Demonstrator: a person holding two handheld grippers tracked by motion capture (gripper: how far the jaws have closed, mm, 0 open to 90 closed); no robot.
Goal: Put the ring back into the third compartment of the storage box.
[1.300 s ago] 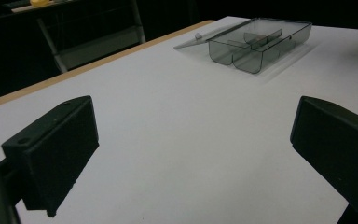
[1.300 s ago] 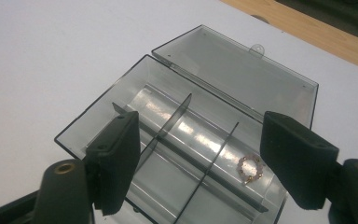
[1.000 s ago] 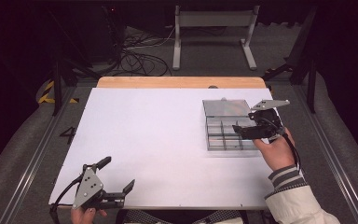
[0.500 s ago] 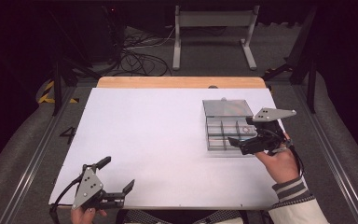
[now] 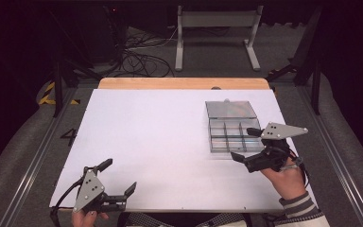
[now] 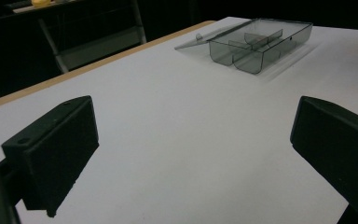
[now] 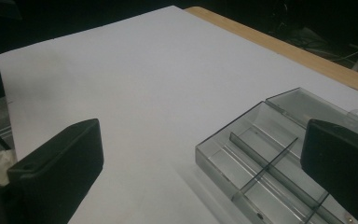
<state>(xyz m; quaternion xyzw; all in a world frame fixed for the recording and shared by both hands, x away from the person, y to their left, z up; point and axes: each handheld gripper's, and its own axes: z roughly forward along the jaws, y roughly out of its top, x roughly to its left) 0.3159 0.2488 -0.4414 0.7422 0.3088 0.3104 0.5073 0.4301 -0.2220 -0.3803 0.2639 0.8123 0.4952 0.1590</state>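
A clear plastic compartment box point(image 5: 227, 135) lies on the right half of the white table point(image 5: 156, 137), its lid point(image 5: 230, 109) folded back flat toward the far edge. The compartments look bare. My right gripper point(image 5: 244, 143) is open, held at the box's near right corner with its jaws pointing left. In the right gripper view the box point(image 7: 261, 163) sits just ahead between the spread jaws of that gripper point(image 7: 200, 168). My left gripper point(image 5: 119, 176) is open at the table's near left edge. From the left gripper view point(image 6: 191, 154) the box point(image 6: 256, 44) lies far off.
A wooden strip point(image 5: 184, 83) runs along the table's far edge. Behind it stand a metal frame point(image 5: 215, 33) and loose cables point(image 5: 137, 56) on the floor. Metal rails point(image 5: 38, 156) flank the table on both sides.
My right gripper has drawn back toward the person, from over the box's right side to its near right corner. The left gripper has stayed put.
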